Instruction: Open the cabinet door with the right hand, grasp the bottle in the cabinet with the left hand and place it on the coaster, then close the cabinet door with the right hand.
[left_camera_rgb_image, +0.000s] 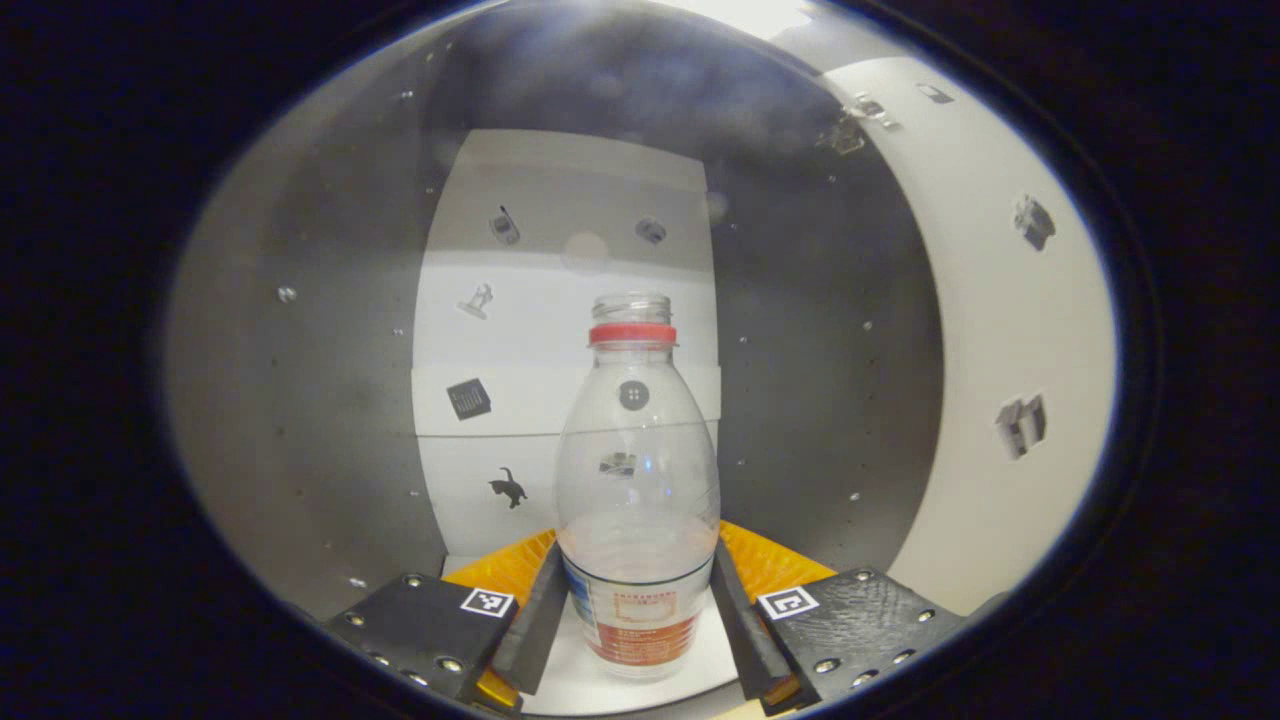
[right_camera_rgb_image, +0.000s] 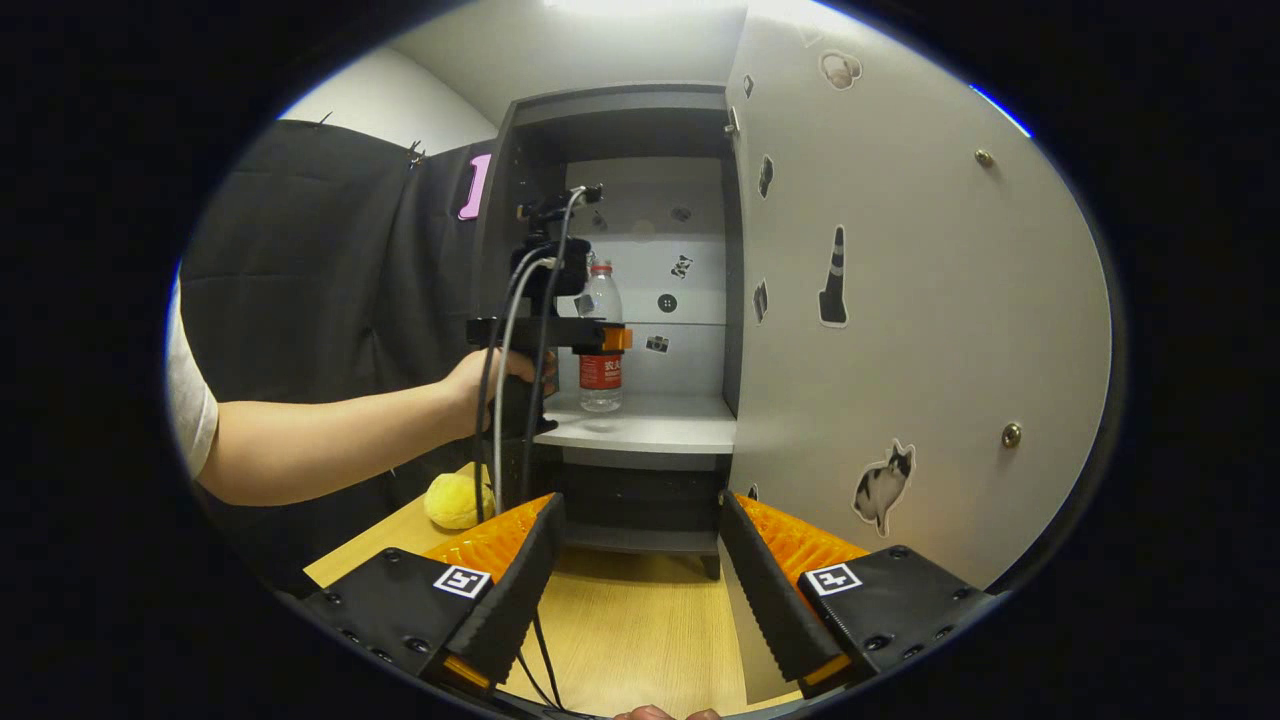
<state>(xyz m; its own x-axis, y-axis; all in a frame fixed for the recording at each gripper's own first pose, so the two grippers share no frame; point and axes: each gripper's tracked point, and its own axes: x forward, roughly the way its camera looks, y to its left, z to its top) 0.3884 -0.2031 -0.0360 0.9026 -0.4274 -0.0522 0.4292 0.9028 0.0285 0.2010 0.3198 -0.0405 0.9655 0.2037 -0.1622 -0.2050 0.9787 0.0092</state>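
Note:
A clear, uncapped plastic bottle with a red neck ring and a red label stands upright on the white shelf inside the grey cabinet. In the left gripper view my left gripper is around its lower body, and both fingers touch the bottle's sides. The right gripper view shows the same bottle on the shelf, with the left gripper at it, held by a hand. My right gripper is open and holds nothing. It hovers over the wooden table in front of the cabinet.
The cabinet door stands swung open on the right, its lower edge close to my right finger. The door also flanks the bottle in the left gripper view. A yellow soft object lies on the table by the cabinet's left foot. A person's forearm reaches in from the left.

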